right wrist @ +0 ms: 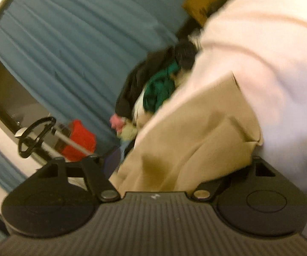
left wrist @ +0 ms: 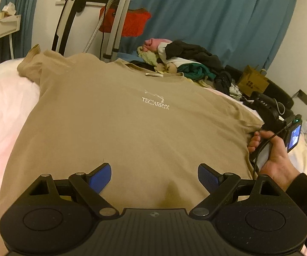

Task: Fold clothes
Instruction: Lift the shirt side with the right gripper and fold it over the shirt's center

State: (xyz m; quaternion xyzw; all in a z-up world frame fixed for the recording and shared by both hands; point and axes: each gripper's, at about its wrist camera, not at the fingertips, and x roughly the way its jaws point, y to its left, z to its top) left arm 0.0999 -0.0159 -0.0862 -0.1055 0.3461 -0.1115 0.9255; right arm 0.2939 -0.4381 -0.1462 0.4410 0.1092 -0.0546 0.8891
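Left wrist view is showing my left tongs [left wrist: 154,173] gaping wide and gripping nothing, hovering at lower centre over the tan T-shirt [left wrist: 132,128] lying flat on the white bed [left wrist: 2,115]. At right, my right hand [left wrist: 278,155] is gripping the right tongs [right wrist: 164,166]; folds of shirt [right wrist: 196,132] are hiding their fingers, so I cannot tell their opening.
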